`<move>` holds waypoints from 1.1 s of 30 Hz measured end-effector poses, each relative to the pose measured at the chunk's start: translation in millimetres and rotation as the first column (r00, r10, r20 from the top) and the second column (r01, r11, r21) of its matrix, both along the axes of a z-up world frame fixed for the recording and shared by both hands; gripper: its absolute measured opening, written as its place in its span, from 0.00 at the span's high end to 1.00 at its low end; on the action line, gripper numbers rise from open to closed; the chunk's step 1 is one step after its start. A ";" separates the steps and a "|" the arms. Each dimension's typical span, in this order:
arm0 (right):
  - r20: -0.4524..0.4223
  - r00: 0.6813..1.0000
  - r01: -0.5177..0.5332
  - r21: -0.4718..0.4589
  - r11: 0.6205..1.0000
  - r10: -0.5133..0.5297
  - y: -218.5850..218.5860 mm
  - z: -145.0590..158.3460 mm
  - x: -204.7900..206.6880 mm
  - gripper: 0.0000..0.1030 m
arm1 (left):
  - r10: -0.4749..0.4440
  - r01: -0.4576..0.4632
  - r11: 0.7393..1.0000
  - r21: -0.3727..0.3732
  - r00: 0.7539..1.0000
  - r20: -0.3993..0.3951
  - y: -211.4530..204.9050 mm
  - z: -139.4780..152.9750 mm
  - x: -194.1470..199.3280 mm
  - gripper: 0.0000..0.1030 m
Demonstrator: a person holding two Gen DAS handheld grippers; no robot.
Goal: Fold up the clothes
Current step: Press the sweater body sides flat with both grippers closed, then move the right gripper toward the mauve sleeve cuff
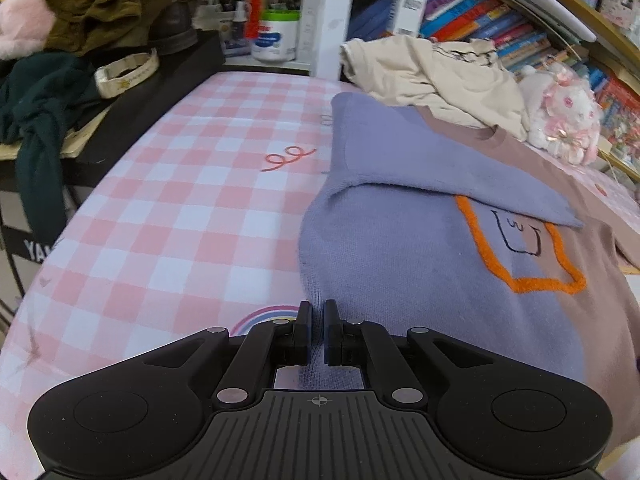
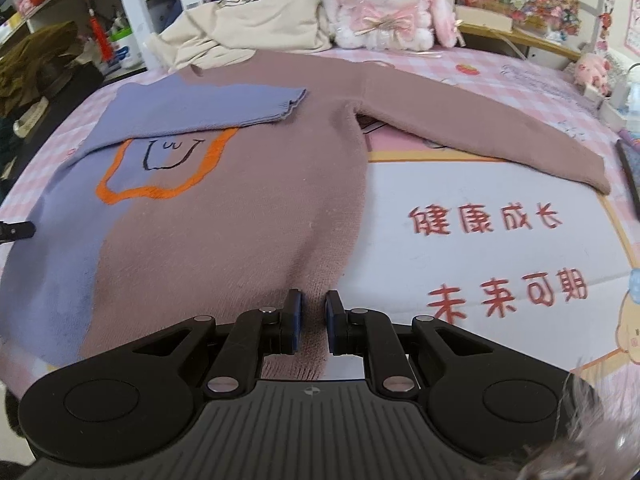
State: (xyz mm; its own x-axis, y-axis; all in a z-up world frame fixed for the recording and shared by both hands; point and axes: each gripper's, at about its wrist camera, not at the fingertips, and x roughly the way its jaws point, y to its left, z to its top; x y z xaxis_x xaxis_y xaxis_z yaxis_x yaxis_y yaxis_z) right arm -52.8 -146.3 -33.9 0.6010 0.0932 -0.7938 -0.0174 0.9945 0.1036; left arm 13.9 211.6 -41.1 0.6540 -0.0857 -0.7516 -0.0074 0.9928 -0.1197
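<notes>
A: So, left wrist view. Left gripper (image 1: 317,330) is sitting low at the sweater's (image 1: 400,280) near hem, on the purple half. Jaws are nearly together with purple knit running between them, so I'm reading it as pinching the hem corner.

B: Why there?

A: Hem corner is the natural handle for folding bottom up. Purple sleeve (image 1: 420,160) is already lying folded across the chest, partly covering the orange patch (image 1: 560,276), so that side is looking done. Sweater is lying flat on the checked sheet (image 1: 180,200), right of centre.

B: Clutter?

A: Beige garment (image 1: 440,76) is heaped just behind the collar, probably waiting its turn. Not touching the sleeve.

B: Right wrist view?

A: Right gripper (image 2: 313,326) is at the hem too, on the brown half. Small gap between the jaws, brown knit lying in it. Cannot tell if it's actually clamping or only straddling the edge.

B: Other sleeve?

A: Brown sleeve (image 2: 480,124) is lying stretched out to the right over the printed sheet (image 2: 480,240), not yet folded in. Plush rabbit (image 2: 384,4) is sitting behind it, well apart.

B: Risk?

A: Lifting the hem now would be leaving that sleeve hanging out. I'd be folding it in first.
</notes>
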 end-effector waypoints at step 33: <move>0.136 0.971 0.189 0.065 0.980 -0.197 -2.5 33.3 -41.3 0.16 | -0.146 0.133 0.987 0.092 0.978 0.149 -67.8 39.4 -45.4 0.09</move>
